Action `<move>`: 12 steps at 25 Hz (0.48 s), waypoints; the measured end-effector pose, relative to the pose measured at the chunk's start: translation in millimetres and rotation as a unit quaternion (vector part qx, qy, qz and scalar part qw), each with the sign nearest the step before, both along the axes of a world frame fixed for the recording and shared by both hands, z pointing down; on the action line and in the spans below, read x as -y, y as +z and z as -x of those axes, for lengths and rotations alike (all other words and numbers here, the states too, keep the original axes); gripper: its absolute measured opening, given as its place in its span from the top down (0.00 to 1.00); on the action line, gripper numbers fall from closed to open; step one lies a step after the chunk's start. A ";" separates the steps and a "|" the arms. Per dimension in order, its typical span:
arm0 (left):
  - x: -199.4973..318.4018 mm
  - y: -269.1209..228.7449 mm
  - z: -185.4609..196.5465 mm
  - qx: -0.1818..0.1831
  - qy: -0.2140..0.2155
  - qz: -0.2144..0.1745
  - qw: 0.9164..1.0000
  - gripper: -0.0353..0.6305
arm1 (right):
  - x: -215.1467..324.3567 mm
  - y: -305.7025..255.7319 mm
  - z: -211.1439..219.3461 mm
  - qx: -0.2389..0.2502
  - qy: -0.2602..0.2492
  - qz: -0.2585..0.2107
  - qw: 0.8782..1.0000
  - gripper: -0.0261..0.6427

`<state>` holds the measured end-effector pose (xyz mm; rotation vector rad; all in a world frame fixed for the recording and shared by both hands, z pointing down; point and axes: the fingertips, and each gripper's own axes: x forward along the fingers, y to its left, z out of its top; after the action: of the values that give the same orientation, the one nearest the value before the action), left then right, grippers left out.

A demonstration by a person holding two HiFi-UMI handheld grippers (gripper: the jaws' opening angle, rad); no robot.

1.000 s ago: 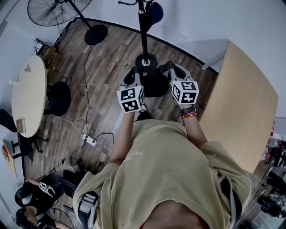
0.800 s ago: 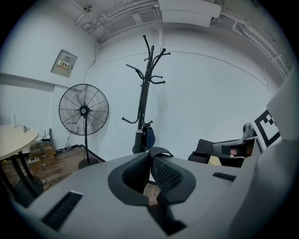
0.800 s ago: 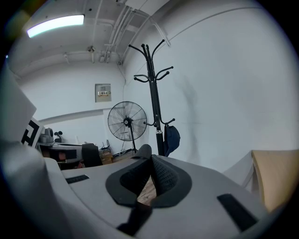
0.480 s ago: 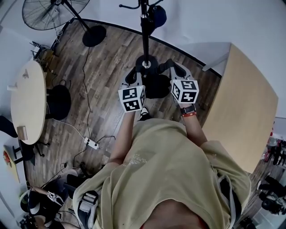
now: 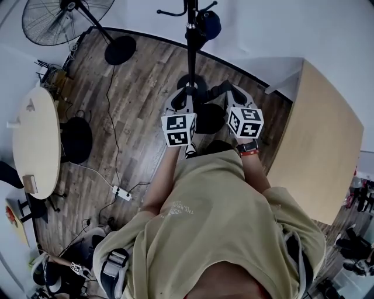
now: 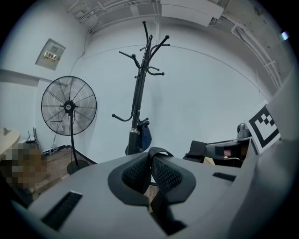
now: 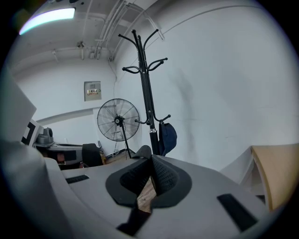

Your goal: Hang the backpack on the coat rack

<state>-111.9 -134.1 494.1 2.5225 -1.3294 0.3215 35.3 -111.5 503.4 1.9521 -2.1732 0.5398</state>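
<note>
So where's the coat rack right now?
Straight ahead of the person: in the head view the coat rack stands top centre, just beyond the left gripper and right gripper, by the white wall, with the standing fan to its left.

No legible text. Shirt print (image 5: 177, 208), at 6 o'clock from the left marker cube (image 5: 178, 129), is too small to read; the cube carries square patterns only.

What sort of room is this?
Probably an office or workshop room: a black metal coat rack stands by the white wall, with a large black pedestal fan, a round pale wooden table and cables across the wood-plank floor.
</note>
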 end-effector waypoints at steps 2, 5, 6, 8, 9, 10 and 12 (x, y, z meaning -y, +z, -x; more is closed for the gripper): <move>11.0 0.8 -3.3 -0.002 0.000 0.004 1.000 0.90 | 11.3 3.4 -2.6 0.001 -0.002 0.006 1.000 0.93; 25.5 -0.5 -10.6 -0.004 -0.004 0.005 1.000 0.90 | 29.1 1.7 -7.6 0.001 -0.018 0.009 1.000 0.93; 34.2 -1.5 -13.0 -0.005 -0.010 0.002 1.000 0.90 | 39.6 0.6 -10.0 0.003 -0.027 0.007 1.000 0.93; 58.3 -2.1 -18.2 -0.006 -0.028 -0.002 1.000 0.90 | 66.5 -0.3 -17.5 0.014 -0.041 0.002 0.999 0.93; 67.1 -0.4 -22.0 -0.005 -0.035 0.000 0.999 0.90 | 76.5 0.7 -22.7 0.021 -0.043 0.002 0.999 0.93; 71.3 2.0 -26.6 -0.003 -0.038 0.003 0.999 0.90 | 82.1 2.7 -27.8 0.026 -0.047 0.004 0.999 0.93; 76.0 5.7 -33.8 -0.003 -0.047 0.005 0.999 0.90 | 90.8 8.7 -35.2 0.025 -0.062 0.008 0.998 0.93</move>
<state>-78.1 -210.2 499.8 2.4422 -1.4357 0.3005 70.5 -202.3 512.2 1.8002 -2.2927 0.5901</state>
